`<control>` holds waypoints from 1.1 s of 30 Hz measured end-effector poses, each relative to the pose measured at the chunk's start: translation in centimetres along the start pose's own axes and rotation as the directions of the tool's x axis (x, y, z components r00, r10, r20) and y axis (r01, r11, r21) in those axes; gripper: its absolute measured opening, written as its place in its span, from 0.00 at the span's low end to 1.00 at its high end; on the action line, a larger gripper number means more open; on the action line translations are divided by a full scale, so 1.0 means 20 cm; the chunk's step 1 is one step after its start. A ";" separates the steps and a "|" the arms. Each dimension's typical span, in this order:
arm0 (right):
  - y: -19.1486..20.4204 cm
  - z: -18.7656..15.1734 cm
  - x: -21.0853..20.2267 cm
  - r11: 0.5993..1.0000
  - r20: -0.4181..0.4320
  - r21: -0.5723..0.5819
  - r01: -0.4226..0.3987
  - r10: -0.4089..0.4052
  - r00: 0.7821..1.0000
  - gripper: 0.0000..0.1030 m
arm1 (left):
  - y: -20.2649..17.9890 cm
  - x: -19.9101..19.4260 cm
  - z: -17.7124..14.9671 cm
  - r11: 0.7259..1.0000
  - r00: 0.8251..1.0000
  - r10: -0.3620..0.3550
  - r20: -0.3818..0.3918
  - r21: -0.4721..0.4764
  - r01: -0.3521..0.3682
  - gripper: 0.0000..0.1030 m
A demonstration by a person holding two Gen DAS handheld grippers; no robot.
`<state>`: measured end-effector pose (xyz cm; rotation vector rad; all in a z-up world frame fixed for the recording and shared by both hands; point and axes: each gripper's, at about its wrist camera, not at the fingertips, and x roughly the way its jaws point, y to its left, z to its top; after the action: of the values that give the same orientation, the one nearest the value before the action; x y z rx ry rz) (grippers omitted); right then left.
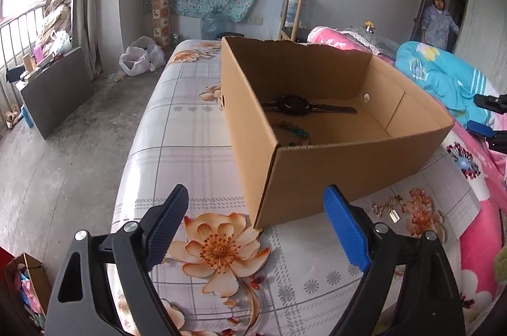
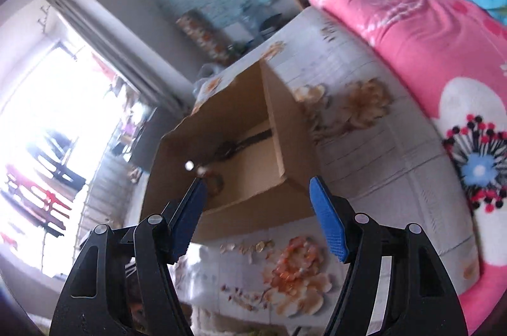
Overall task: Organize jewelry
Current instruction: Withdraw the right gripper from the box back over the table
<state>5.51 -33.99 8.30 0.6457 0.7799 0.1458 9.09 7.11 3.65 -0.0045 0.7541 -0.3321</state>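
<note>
The left gripper [image 1: 253, 228] hangs open before a cardboard box [image 1: 348, 165] holding a watch [image 1: 293, 105].

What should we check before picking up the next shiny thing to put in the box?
1. Left gripper jaws wide apart, nothing between them: ok.
2. Right gripper jaws apart, nothing between them: ok.
3. Cardboard box open on top, upright on the bed sheet: ok.
4. Watch and bead bracelet already inside the box: ok.
5. Gold chain lies loose on the sheet beside the box, waiting: not ok.
6. Whether the chain is tangled: cannot tell.
</note>
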 end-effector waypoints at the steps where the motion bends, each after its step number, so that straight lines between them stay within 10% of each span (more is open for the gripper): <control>1: 0.00 0.02 0.02 1.000 0.007 -0.001 0.009 -0.009 1.000 0.64 | 0.00 0.00 0.01 1.000 1.000 -0.020 0.004 -0.014 0.020 0.83; 9: 0.01 0.07 0.25 1.000 -0.050 -0.016 -0.001 0.000 0.999 0.64 | -0.08 -0.03 0.07 0.982 0.980 -0.186 0.066 -0.011 0.187 0.83; 33: 0.01 0.08 0.18 1.000 -0.082 -0.027 0.014 -0.016 0.996 0.65 | -0.12 0.07 0.22 0.984 0.981 -0.175 0.078 -0.021 0.177 0.86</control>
<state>9.17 -33.32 7.21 0.6118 0.8606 0.1697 12.40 3.93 6.19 -0.1104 0.6847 -0.4874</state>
